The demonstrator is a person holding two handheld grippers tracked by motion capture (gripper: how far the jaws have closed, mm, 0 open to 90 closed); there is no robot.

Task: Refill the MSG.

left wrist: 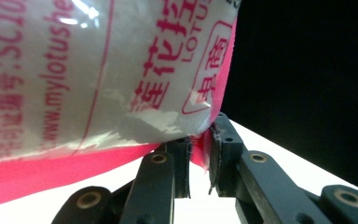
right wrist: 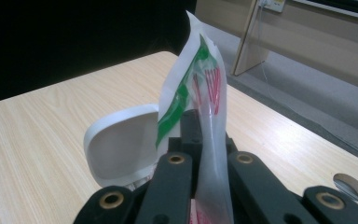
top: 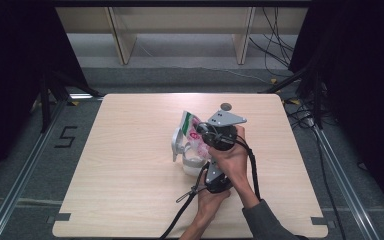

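At mid-frame in the high view, the bag (top: 192,131) is held up over the white box (top: 182,151), pinched at its pink edge by the left gripper (left wrist: 199,161) and at another edge by the right gripper (right wrist: 209,154), probably so it can be pulled open.

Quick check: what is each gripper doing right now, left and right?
Left gripper: closed on the pink bottom edge of the plastic packet.
Right gripper: closed on the same plastic packet.
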